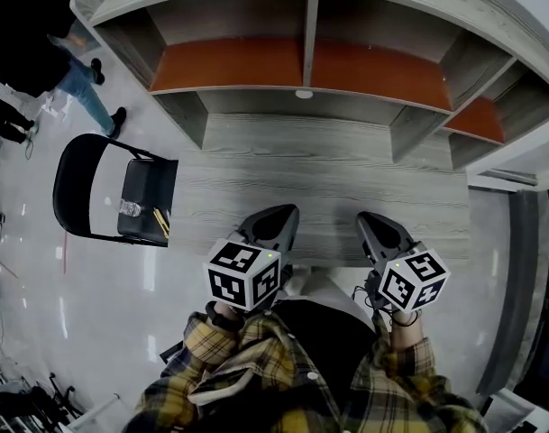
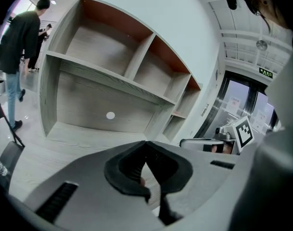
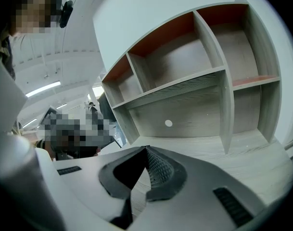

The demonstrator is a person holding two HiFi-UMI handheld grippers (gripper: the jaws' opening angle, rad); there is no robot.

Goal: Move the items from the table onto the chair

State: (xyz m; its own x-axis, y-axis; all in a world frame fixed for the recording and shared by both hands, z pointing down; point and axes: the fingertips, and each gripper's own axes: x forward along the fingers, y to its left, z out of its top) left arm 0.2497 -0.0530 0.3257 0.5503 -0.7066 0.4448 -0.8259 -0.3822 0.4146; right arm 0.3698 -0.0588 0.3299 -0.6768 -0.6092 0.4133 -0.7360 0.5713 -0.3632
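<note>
Holding your left tool (image 1: 279, 216) and right tool (image 1: 379, 224) closed, empty | grey wood-grain counter (image 1: 328, 170) bare | items (image 1: 141, 211) on black folding chair (image 1: 71, 183) | task looks done

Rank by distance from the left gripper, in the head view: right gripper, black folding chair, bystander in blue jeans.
1. Right gripper, alongside the left gripper, to its right.
2. Black folding chair, on the floor, left.
3. Bystander in blue jeans, far upper left.

Office or lab hall: wood-grain desk (image 1: 328, 174), empty shelf hutch (image 1: 307, 39), glossy floor (image 1: 40, 296), exit sign (image 2: 266, 72), passer-by (image 2: 16, 57).
</note>
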